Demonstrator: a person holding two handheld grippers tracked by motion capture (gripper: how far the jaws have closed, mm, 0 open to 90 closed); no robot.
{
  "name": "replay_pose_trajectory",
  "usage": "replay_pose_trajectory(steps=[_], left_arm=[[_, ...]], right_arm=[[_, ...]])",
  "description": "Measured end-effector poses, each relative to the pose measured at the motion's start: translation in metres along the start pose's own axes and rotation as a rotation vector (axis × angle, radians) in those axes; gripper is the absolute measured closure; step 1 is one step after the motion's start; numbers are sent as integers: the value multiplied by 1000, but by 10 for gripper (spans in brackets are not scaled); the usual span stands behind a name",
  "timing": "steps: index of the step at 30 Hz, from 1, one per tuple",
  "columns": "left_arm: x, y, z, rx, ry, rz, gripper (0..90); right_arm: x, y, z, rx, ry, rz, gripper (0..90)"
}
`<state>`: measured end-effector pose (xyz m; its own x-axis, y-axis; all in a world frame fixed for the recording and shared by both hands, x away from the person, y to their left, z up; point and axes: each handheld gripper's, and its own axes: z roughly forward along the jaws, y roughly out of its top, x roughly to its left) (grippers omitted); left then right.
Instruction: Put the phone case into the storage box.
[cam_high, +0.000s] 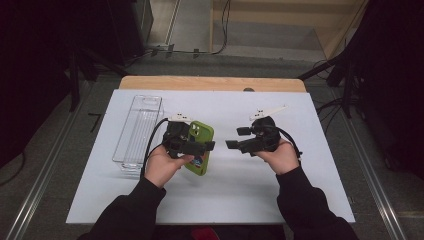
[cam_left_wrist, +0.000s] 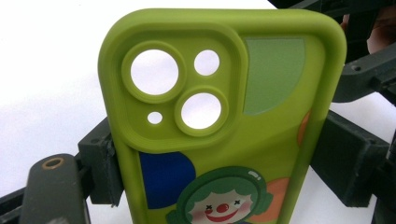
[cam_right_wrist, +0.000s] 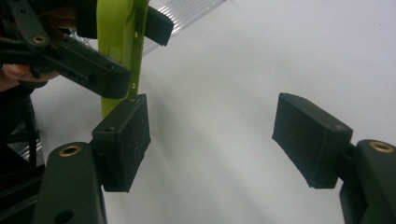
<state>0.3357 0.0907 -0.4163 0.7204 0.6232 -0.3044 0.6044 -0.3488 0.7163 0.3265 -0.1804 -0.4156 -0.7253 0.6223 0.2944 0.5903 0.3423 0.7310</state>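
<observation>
Jaws of my left gripper (cam_high: 200, 146) are clamped on the two long edges of the green phone case (cam_high: 200, 145), which I see held up off the counter (cam_high: 220, 185) with its camera cut-outs pointing away from me. In the left gripper view the case (cam_left_wrist: 224, 140) stands upright between the pads, its back with the clown print facing the camera. My right gripper (cam_high: 233, 145) is released, its jaws spread wide with nothing between them; it sits just beside the case, apart from it, pointing toward the left gripper. In the right gripper view its left pad (cam_right_wrist: 122, 140) is close under the case's edge (cam_right_wrist: 119, 37). Further left on the counter lies a clear bin (cam_high: 137, 132), well apart from the right gripper.
</observation>
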Motion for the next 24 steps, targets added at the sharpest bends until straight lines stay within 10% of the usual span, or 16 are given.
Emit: replay_pose_trajectory(steps=[24], left_arm=[[3,2,-2,15,-25,-14,173]], right_arm=[[2,-40,-21,5,4,-35,256]])
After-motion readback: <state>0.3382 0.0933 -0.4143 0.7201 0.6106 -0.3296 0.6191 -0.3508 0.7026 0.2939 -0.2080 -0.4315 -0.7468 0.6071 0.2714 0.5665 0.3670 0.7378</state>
